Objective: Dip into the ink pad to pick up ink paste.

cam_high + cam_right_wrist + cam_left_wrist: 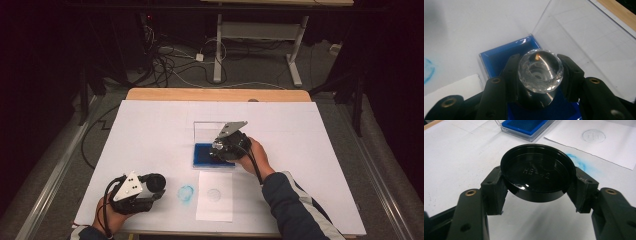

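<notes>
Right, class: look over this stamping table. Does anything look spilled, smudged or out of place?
Yes. A blue ink smudge stains the white table cover, just left of the white paper sheet bearing a faint round stamp print. The ink landed off the paper, beside the left tongs holding a black round cap.

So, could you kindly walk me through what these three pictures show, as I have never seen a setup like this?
A person at a table holds a two-jawed tool in each hand. The high view looks down on the white table; the other two views come from cameras riding on each tool. The left tool grips a round black cap. The right tool grips a stamp with a clear faceted top, held over a blue ink pad in a clear open case. Nearby lie a sheet of paper bearing a faint round imprint and a blue smudge.
</notes>
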Demonstrator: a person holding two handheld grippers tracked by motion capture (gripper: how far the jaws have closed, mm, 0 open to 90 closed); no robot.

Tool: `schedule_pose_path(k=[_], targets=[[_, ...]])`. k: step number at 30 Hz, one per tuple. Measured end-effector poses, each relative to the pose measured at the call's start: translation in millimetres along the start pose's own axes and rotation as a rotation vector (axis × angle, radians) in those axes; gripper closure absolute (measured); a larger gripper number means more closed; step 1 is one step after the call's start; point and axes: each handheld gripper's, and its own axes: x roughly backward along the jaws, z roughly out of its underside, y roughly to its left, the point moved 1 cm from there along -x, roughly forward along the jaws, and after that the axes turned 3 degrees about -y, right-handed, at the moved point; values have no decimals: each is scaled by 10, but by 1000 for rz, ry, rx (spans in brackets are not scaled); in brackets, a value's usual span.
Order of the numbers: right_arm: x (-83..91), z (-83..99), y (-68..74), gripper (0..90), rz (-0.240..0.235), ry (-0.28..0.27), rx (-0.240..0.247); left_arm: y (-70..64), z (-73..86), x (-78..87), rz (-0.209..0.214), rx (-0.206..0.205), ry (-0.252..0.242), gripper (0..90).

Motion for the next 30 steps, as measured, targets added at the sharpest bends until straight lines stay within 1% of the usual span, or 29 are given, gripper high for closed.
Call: schedule_pose_path(k=[10,17,20,25,30], targets=[[-1,-2,1,569,1,8,3,-6,-2,-5,2,-7,7,364],[-1,4,-7,570,-3,11,-9,-9,-3,-3,2,-7,7,364],[-1,15,-21,570,-10,4,-26,-7,-2,-1,3,-6,6,364],[-12,12,-4,570,-2,4,-25,-10,-5,5,2,-9,4,364],[-13,3,17,570,12,13,-8,-10,-5,3,3,-6,4,364]])
